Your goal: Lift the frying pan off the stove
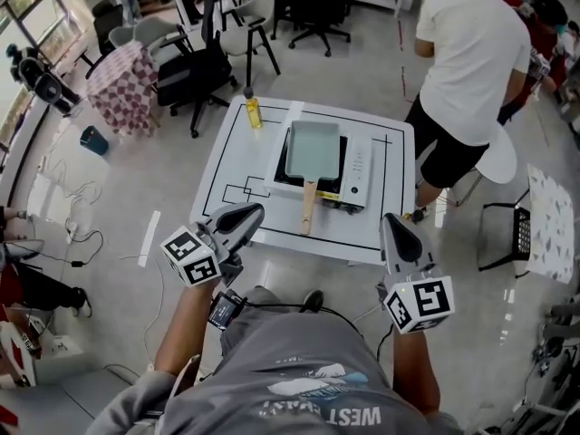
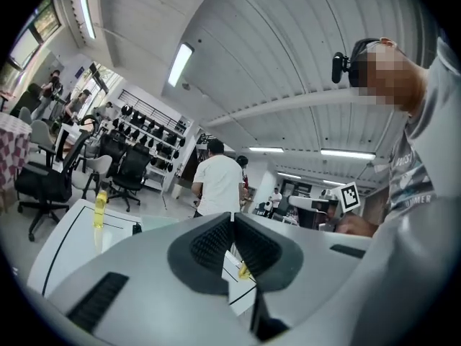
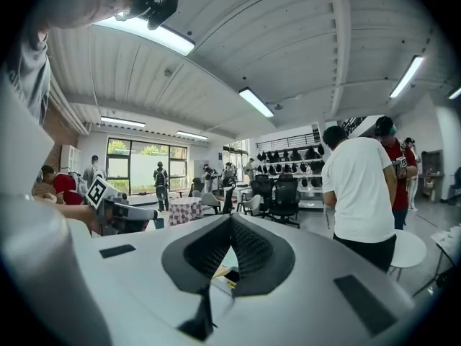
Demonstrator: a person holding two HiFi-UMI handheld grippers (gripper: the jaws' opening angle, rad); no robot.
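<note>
Head view: "WEST" on grey shirt point(image 1: 299, 356)

Left gripper point(image 1: 243, 216) sits lower left, jaws together, empty. Right gripper point(image 1: 393, 227) sits lower right, same state.

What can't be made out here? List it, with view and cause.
- Head view: the burner of the stove, covered by the frying pan.
- Head view: markings on the stove panel and the label of the bottle, too small.
- Left gripper view: most of the table, behind the body of the left gripper.
- Right gripper view: nearly all the table, behind the body of the right gripper.
</note>
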